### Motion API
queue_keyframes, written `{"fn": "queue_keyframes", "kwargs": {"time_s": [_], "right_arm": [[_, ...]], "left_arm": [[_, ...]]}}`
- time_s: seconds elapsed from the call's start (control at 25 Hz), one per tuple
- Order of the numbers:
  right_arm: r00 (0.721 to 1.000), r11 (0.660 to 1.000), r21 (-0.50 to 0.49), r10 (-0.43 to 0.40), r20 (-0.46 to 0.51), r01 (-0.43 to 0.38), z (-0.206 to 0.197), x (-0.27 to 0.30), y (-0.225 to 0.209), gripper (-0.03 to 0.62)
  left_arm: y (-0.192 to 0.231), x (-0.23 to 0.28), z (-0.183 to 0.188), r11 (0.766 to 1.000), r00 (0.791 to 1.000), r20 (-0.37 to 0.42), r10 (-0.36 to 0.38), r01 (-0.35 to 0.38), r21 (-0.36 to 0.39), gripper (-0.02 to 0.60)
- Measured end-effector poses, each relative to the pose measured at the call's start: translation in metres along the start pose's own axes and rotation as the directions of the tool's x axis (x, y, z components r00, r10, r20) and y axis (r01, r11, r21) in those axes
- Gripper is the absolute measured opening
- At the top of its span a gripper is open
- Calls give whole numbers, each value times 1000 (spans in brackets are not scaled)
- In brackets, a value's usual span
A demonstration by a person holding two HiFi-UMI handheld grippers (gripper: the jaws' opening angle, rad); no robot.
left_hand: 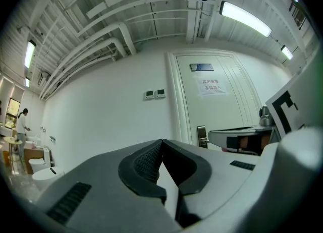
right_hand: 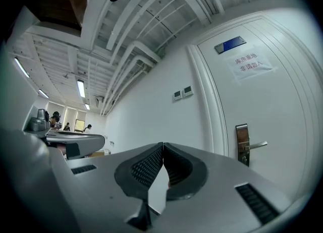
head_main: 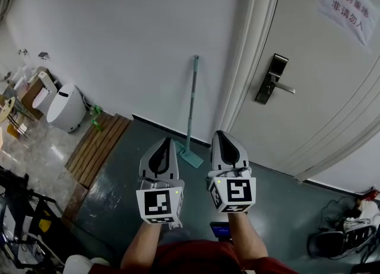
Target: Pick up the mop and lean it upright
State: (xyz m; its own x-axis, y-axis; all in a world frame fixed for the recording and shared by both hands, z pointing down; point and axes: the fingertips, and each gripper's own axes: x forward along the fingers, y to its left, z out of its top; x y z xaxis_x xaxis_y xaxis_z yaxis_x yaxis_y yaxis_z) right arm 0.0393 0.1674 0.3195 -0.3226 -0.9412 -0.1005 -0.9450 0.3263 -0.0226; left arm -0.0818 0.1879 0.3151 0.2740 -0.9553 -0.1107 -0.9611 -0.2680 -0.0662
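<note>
We see that the left gripper (head_main: pixel 164 143) and the right gripper (head_main: pixel 221 136) are both of grey plastic, matt and smooth. Inside the jaws, the pads (left_hand: pixel 145 164) are black and look like rubber, with a fine ribbed grain. Ahead of the jaws, the mop (head_main: pixel 191 107) is pale green and smooth with a soft shine; we cannot tell if it is metal or plastic. The wall (head_main: pixel 119 41) beyond the jaws is white and matt. To the right of the jaws, the door (head_main: pixel 309 89) is white and smooth, the door handle (head_main: pixel 273 80) is brushed metal, and a paper notice (head_main: pixel 347 1) is stuck on the door. Under the jaws, the floor (head_main: pixel 119 190) is dark and glossy. To the left of the jaws lie wooden slats (head_main: pixel 98 148), brown and matt.
</note>
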Motion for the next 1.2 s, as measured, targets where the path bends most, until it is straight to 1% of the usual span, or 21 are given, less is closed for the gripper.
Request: {"fn": "queue_keyframes", "kwargs": {"time_s": [0.16,0.4,0.48,0.64,0.76,0.92,1.04,1.2], "right_arm": [[1000,1000,-11,-13,-21,13,-7,34,18,17],[999,998,-41,-39,-21,38,-9,77,43,17],[998,998,-45,-52,-21,51,-9,87,44,17],[997,997,-45,-71,-26,69,-11,103,46,17],[997,996,-47,-78,-29,77,-13,112,46,17],[996,996,-45,-82,-24,81,-16,121,35,17],[996,996,-39,-82,-18,82,-17,132,28,17],[997,996,-33,-80,-15,80,-17,151,15,17]], "left_arm": [[26,23,-6,1000,1000,3,-27,27,8,6],[68,50,-10,997,998,16,-64,64,-36,6],[76,59,-11,996,997,11,-72,72,-50,6],[90,75,-12,995,996,21,-89,90,-40,6],[95,84,-14,994,995,20,-96,97,-51,6],[90,99,-14,992,995,28,-101,102,-71,6],[91,111,-19,994,994,21,-105,106,-40,6],[92,134,-19,994,995,19,-100,100,-35,6]]}}
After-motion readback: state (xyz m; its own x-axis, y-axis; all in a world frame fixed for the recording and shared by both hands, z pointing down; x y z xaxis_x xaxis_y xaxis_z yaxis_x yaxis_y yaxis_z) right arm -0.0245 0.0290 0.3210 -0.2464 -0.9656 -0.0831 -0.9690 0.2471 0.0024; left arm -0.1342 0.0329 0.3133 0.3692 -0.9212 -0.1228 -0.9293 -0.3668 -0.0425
